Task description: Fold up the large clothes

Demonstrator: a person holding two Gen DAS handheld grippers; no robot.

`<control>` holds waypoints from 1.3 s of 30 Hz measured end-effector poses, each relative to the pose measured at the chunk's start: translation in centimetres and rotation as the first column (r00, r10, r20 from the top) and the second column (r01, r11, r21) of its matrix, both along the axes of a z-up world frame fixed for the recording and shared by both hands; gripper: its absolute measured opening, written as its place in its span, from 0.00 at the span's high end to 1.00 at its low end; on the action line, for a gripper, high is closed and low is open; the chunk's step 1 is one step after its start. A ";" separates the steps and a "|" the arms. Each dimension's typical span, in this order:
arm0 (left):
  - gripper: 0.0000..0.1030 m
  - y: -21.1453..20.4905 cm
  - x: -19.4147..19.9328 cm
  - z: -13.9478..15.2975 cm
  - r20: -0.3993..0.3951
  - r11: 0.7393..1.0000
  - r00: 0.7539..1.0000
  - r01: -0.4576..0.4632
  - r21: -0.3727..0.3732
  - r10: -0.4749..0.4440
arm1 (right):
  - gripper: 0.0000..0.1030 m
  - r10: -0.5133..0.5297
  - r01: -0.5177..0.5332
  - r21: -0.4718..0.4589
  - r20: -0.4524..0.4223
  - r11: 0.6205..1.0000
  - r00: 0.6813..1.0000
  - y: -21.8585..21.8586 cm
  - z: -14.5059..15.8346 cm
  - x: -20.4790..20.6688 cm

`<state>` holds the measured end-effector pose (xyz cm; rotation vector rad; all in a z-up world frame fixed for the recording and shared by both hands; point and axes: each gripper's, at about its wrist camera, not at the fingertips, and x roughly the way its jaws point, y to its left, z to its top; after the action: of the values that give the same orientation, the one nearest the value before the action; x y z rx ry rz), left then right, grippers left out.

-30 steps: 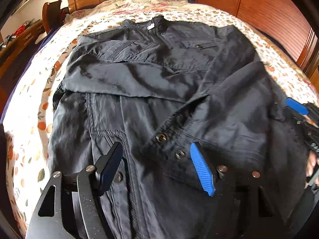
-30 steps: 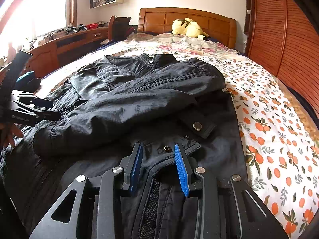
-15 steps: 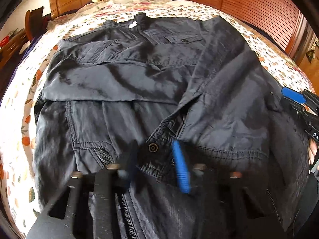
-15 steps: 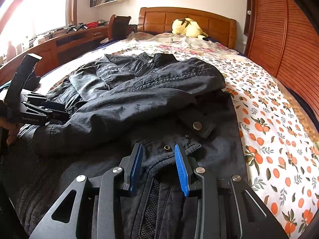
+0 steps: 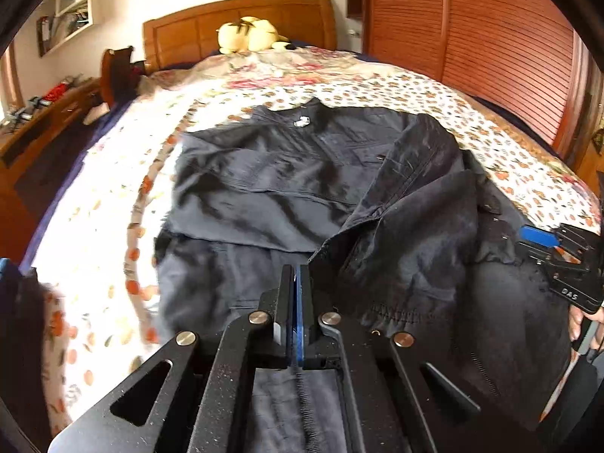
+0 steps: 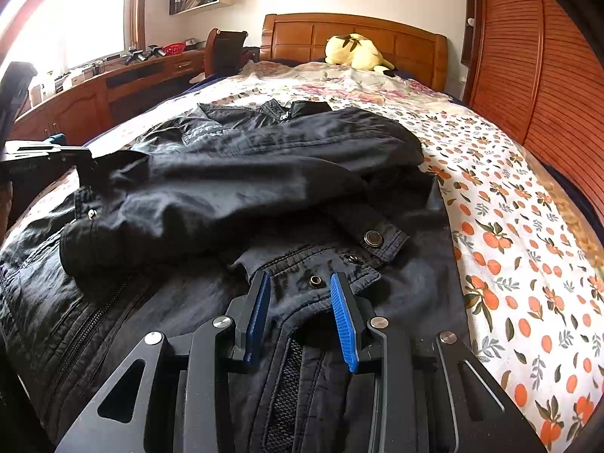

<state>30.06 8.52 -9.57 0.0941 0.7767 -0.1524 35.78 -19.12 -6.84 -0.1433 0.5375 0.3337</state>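
Black jacket (image 6: 241,188) spread over an orange-print bedsheet (image 6: 528,264), one sleeve folded across the front. Right gripper (image 6: 300,294) low over the hem, blue pads apart around a snap. Left gripper (image 6: 49,154) at the far left edge. Yellow plush (image 6: 355,51) by the headboard.

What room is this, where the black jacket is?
Most likely a bedroom: the jacket lies on a bed with a wooden headboard, and a yellow plush toy sits by it.

Our left gripper (image 5: 296,294), wide apart a second ago, has now closed on the jacket (image 5: 302,196). Its view has tipped up toward the headboard (image 5: 241,19).
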 end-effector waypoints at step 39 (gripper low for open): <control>0.31 4.3 -8.7 -1.3 0.026 0.980 0.995 -0.093 -0.178 0.099 | 0.54 -0.113 0.091 -0.142 -0.159 0.986 0.981 -3.8 2.7 20.5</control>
<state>21.41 12.79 -10.86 -0.1084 0.7289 -0.1275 56.32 -22.90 -4.17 -0.2179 0.7314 0.2101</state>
